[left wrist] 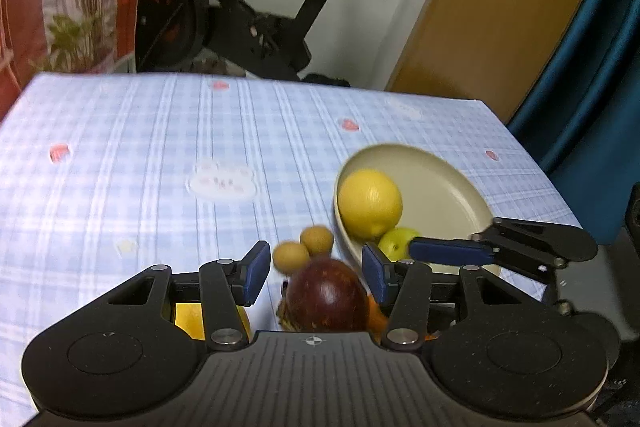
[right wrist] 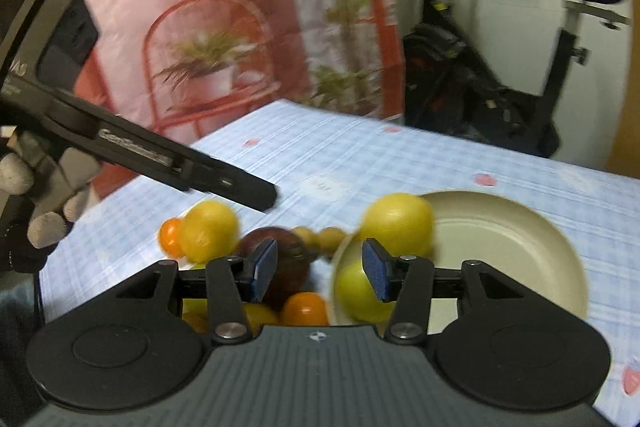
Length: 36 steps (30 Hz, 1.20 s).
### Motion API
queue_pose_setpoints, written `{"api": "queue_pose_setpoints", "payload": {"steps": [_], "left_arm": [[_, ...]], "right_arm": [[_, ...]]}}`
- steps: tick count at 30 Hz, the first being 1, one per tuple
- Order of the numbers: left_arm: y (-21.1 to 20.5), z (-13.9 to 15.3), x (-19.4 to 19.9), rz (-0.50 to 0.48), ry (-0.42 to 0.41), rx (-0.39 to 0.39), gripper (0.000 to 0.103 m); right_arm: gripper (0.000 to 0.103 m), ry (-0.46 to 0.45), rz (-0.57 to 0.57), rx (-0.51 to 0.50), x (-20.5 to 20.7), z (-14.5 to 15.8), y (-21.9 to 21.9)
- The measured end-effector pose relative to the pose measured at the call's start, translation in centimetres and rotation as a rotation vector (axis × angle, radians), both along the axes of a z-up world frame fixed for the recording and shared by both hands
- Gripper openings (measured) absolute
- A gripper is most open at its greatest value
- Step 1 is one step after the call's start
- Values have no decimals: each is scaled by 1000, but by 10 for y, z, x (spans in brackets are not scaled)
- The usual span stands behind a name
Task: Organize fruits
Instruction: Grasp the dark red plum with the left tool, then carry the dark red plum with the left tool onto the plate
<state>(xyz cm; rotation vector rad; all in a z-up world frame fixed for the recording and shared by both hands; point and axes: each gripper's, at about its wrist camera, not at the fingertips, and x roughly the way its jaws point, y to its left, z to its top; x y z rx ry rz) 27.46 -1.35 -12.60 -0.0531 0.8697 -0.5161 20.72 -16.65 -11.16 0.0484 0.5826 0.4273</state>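
Both my grippers, left gripper and right gripper, sit partly open, gripping nothing. Dark red fruit lies on the tablecloth below the left fingers, two small brown fruits just beyond. Plate holds a lemon and green fruit. Orange fruit and yellow fruit sit left of the plate.

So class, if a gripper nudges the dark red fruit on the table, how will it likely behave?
The dark red fruit looks round and glossy, so it would probably roll and might slip between flat pads. It sits against two small brown fruits, so a push would likely knock them along the cloth.
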Motion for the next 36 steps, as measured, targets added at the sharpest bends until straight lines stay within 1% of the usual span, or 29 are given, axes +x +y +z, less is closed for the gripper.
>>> {"api": "queue_pose_setpoints", "payload": {"steps": [4,5,7,10,14,20,27,32,36], "left_arm": [[4,-9,3,3,35,-24,53],[5,-11,3,-2,40,-23,53],[5,-14,1,-11,45,-25,53],[3,-19,-1,-31,52,-23,53],[3,-22,-3,-50,63,-22,54],[2,-25,-3,-52,74,-25,55],[1,-24,-4,-58,63,-28,54],[1,-17,-12,-63,38,-50,54],[-6,-4,-18,-72,3,-58,54]], "right_arm": [[54,25,67,-70,9,-11,27],[57,31,78,-79,11,-13,32],[58,43,95,-86,16,-18,38],[59,63,107,-71,25,-23,41],[63,92,107,-49,32,-28,42],[64,111,97,-10,37,-29,35],[63,104,90,-9,35,-28,35],[63,49,76,-28,22,-27,36],[63,-1,59,-14,10,-19,29]]}}
